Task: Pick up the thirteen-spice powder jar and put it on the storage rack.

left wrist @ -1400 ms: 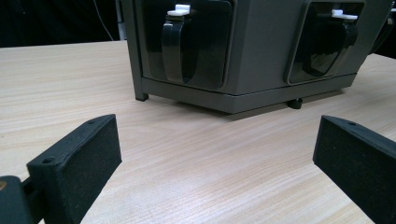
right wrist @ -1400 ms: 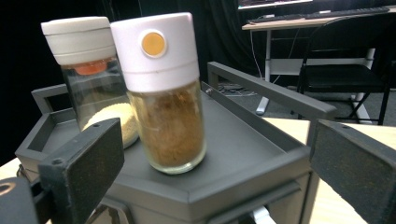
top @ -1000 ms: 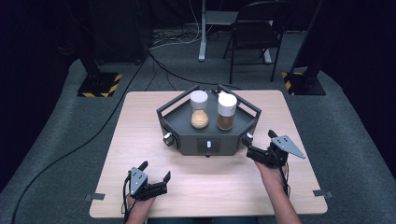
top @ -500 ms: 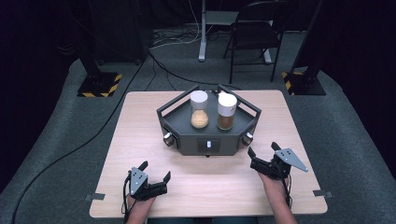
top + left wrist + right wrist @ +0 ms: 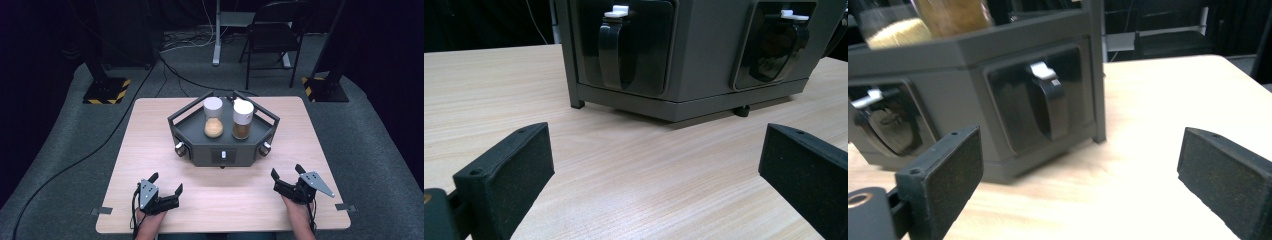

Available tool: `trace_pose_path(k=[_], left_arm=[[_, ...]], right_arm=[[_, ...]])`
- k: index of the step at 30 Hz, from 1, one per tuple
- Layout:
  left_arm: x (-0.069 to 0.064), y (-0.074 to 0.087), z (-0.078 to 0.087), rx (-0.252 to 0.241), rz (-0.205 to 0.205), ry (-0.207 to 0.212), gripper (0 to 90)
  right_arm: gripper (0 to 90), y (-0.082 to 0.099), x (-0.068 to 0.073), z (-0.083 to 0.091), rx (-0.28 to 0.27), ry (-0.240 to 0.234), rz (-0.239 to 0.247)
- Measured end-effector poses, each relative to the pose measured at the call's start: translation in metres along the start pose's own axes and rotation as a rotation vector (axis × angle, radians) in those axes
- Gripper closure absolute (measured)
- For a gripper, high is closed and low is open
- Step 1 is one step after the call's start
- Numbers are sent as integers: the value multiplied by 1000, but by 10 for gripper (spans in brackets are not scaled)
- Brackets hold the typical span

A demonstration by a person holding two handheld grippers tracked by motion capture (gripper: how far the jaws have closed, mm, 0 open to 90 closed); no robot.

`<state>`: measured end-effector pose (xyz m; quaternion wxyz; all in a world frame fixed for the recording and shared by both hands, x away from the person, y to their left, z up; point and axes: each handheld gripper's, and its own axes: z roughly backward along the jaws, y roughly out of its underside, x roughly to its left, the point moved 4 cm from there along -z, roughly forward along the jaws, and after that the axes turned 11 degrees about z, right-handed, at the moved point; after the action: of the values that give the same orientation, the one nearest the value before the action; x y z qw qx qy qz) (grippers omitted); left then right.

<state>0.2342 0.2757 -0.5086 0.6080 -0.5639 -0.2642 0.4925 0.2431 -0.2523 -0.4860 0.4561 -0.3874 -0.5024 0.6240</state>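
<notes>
A dark grey six-sided stand (image 5: 200, 149) sits at the middle of the wooden table (image 5: 150, 125). On its top stand two white-capped jars: one with pale grains (image 5: 213, 118) on the left, one with brown grains (image 5: 242, 119) on the right. My left gripper (image 5: 166, 183) rests open near the front left edge, jaws wide apart and empty. My right gripper (image 5: 286, 172) is open near the front right, also empty. In the left gripper view the stand's face (image 5: 704, 50) shows two black levers (image 5: 611, 47). The right gripper view shows a similar lever (image 5: 1053, 102) on the stand's side.
Round knobs (image 5: 180, 148) stick out at the stand's front corners, with a small white switch (image 5: 224, 154) between them. Tape strips (image 5: 102, 211) mark the table's front corners. A chair (image 5: 272, 37) and cables lie on the floor beyond the table.
My right gripper has drawn back from the stand toward the front right edge of the table. The left gripper has stayed in place.
</notes>
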Motion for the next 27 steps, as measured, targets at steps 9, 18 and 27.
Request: trace_pose_path(k=[9,18,27], left_arm=[[0,0,0,0,-1,-1,5],[0,0,0,0,-1,0,4],[0,0,0,2,0,-1,5]], right_arm=[[37,13,-3,2,37,-12,6],[38,15,-4,1,58,-17,8],[39,11,-9,-4,96,-41,-13]])
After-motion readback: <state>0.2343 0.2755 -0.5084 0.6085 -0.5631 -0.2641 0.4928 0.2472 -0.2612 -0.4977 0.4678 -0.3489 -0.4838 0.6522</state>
